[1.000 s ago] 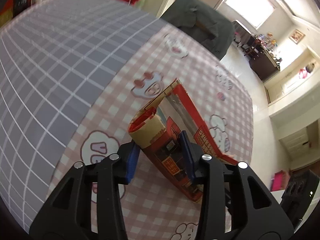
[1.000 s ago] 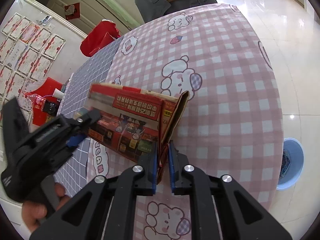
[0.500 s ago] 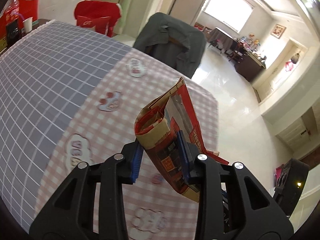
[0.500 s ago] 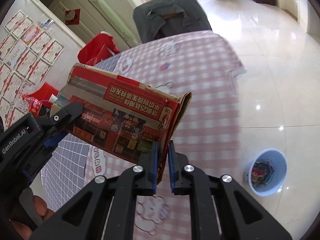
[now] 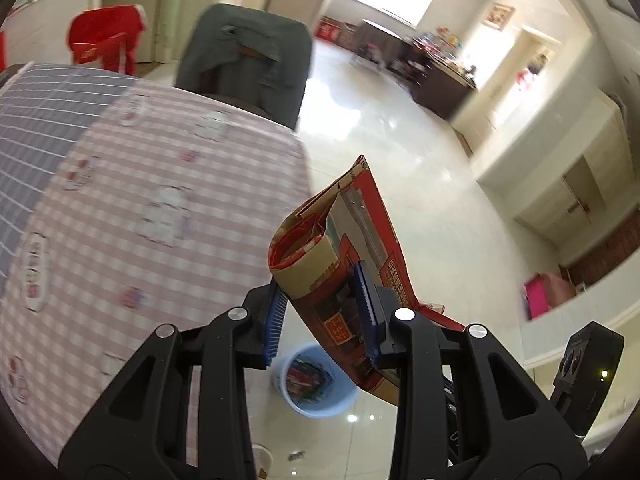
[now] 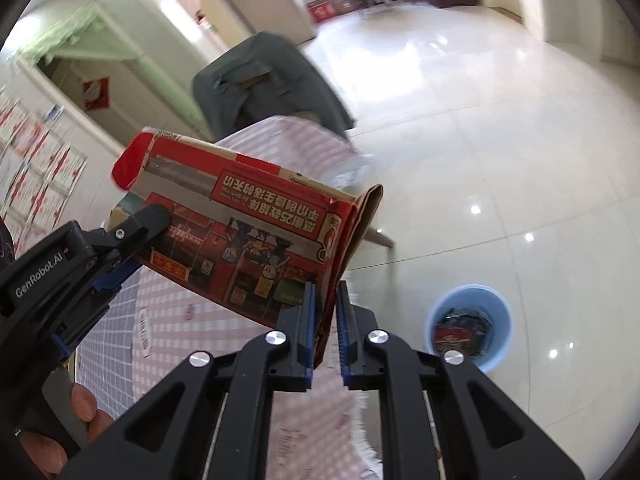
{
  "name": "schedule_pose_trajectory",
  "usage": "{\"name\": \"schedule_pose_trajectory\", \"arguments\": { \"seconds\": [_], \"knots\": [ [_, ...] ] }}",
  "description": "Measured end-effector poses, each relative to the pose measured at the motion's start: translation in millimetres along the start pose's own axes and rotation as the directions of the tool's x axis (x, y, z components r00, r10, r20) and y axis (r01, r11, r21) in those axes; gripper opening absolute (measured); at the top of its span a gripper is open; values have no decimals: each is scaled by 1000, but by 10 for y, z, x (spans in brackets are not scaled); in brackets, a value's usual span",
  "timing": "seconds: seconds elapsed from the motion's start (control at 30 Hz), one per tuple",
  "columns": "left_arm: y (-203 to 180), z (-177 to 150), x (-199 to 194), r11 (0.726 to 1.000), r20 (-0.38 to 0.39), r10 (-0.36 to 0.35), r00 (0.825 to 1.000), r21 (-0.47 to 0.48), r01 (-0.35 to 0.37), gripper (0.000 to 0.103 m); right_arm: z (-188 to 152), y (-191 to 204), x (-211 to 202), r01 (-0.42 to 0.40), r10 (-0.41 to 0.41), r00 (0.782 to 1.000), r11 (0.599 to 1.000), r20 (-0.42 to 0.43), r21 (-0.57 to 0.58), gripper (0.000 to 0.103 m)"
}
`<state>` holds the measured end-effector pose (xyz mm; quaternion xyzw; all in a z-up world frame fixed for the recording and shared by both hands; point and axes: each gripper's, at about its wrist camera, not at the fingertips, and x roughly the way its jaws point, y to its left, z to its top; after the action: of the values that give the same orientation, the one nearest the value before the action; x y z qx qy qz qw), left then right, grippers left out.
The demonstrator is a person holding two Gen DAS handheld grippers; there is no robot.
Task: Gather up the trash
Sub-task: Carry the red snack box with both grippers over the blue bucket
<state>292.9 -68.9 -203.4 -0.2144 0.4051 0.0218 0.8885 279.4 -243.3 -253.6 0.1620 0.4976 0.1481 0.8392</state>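
A flattened red printed carton [image 5: 340, 248] hangs in the air between both grippers, past the edge of the table. My left gripper [image 5: 320, 312] is shut on its rolled brown-and-red end. In the right wrist view my right gripper [image 6: 325, 312] is shut on the folded edge of the carton [image 6: 248, 232], and the left gripper [image 6: 132, 240] clamps the far end. A blue bin [image 6: 468, 298] holding wrappers stands on the floor to the lower right of the carton. Seen from the left wrist, the bin [image 5: 320, 410] lies just below the fingers.
The table with its pink checked cloth [image 5: 140, 220] fills the left side, and the cloth [image 6: 280, 420] lies under my right gripper. A chair draped in grey [image 5: 248, 52] stands behind the table. A red bag [image 5: 104, 40] sits farther back. A person's hand [image 6: 80, 412] grips the left tool.
Both grippers have carried the carton up and sideways, from over the table to beyond its edge. The blue bin has come into the left wrist view. Both grips have held.
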Motion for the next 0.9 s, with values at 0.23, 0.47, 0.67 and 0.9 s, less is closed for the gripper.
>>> {"name": "schedule_pose_trajectory", "arguments": {
  "seconds": [0.23, 0.47, 0.67, 0.9],
  "knots": [
    [-745, -287, 287, 994, -65, -53, 996, 88, 58, 32, -29, -744, -280, 54, -57, 998, 993, 29, 107, 10],
    [-1272, -587, 586, 985, -134, -79, 988, 144, 98, 33, -131, -1341, -414, 92, -101, 994, 974, 34, 205, 10],
    [-1515, -720, 813, 979, -177, -85, 981, 169, 115, 33, -176, -1701, -425, 109, -120, 992, 959, 27, 261, 10],
    [-1618, -794, 1004, 980, -209, -75, 975, 165, 111, 33, -182, -1836, -335, 115, -124, 992, 950, 12, 290, 10]
  ]
}}
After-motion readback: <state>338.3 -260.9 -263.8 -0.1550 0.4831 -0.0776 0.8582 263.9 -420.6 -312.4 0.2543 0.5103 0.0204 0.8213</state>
